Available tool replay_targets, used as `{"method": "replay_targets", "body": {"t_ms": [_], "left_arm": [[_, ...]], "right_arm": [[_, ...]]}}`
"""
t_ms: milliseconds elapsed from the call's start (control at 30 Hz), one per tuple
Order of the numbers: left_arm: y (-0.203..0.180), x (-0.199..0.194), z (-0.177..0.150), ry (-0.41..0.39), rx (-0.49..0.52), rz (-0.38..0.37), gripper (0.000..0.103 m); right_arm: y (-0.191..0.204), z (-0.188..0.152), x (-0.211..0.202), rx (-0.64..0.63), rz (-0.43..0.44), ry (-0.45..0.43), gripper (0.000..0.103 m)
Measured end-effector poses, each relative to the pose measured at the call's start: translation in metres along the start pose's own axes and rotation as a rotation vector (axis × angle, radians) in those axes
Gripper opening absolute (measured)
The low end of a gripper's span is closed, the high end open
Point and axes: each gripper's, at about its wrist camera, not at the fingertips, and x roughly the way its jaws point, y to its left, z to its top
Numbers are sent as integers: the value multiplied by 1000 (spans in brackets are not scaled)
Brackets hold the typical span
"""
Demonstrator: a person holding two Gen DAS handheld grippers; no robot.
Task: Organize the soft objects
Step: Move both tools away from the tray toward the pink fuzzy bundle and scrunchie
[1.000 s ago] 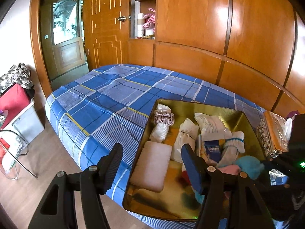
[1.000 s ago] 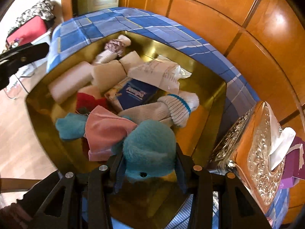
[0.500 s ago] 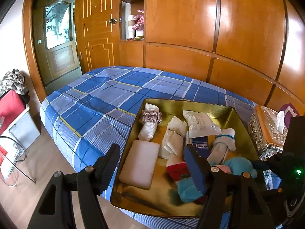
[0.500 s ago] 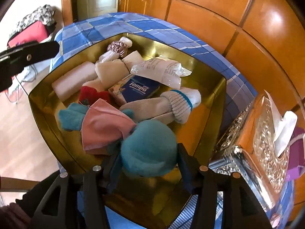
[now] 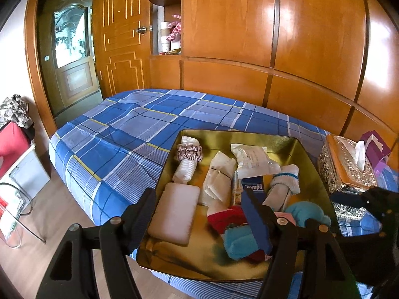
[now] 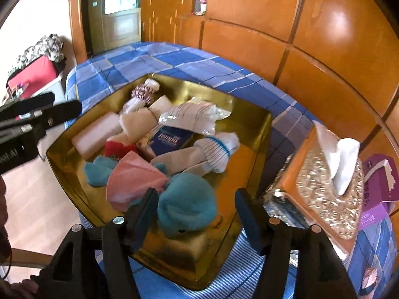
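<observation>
Gold tray (image 5: 306, 149), teal plush (image 6: 187, 204), blue-plaid bedspread (image 5: 129, 134).

My left gripper (image 5: 199, 214) hangs spread wide over the gold tray (image 5: 249, 135) on the bed (image 5: 124, 134); pink sponge (image 5: 173, 215) at seven o'clock, tissue box (image 5: 349, 164) at three.

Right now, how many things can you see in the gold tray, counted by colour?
Teal: 2, plush ball, teal cloth
Pink: 2, pad, pink cloth
Red: 1, red cloth
Blue: 1, tissue pack
Mauve: 1, scrunchie
White or cream: 4, rolled sock, folded bundle, plastic packet, striped sock
Total: 11
</observation>
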Motion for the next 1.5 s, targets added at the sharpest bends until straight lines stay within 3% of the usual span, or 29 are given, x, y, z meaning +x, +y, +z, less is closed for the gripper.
{"method": "replay_targets", "body": {"t_ms": [533, 933, 1133, 1500], "left_arm": [[-15, -6, -3, -5, 36, -40, 71], [-24, -10, -4, -12, 62, -62, 71], [-39, -16, -5, -19, 106, -92, 71], [-79, -31, 0, -36, 196, -166, 73]], "right_arm": [[-28, -9, -50, 57, -85, -130, 65], [-103, -36, -95, 199, -170, -196, 65], [-175, -67, -120, 381, -266, -205, 65], [-303, -161, -173, 815, -478, -244, 65]]}}
